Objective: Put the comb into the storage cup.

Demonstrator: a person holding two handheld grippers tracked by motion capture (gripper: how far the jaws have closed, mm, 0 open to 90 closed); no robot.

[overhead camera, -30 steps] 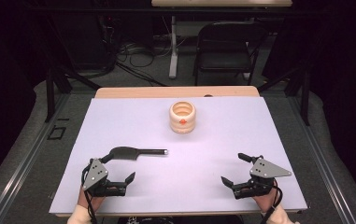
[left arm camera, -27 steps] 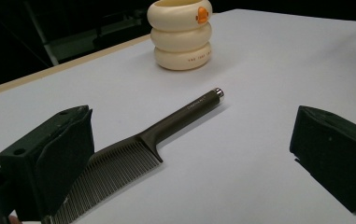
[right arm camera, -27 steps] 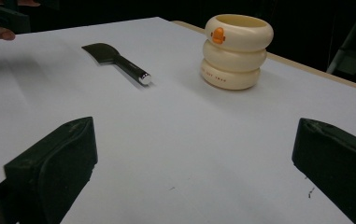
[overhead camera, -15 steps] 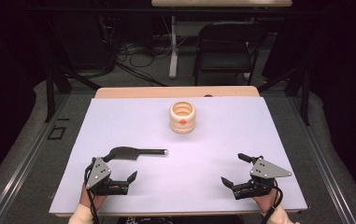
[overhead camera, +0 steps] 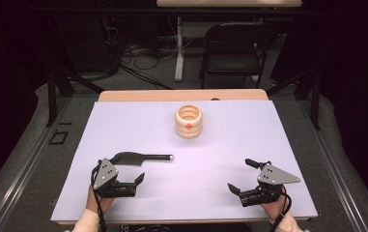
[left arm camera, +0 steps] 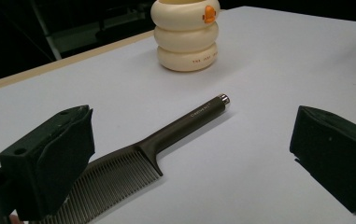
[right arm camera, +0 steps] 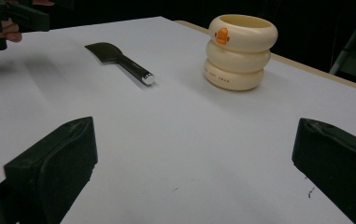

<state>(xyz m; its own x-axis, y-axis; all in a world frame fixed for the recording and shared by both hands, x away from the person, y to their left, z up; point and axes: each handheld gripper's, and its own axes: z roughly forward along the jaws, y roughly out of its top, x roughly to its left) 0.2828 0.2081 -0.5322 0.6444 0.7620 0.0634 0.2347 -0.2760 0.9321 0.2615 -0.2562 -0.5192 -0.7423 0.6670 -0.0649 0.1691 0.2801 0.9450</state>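
Near table's point(overhead camera: 268, 125) front-left edge, black comb point(overhead camera: 140, 157) lies flat just beyond your left gripper point(overhead camera: 128, 175), long axis across table, handle tip pointing right. Handle print too small to read. Left gripper spread wide, empty; right gripper point(overhead camera: 242, 175) likewise, well apart from comb.

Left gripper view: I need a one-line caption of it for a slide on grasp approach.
Open left gripper poised over a dark comb lying flat on the white table, cream ringed cup standing beyond.
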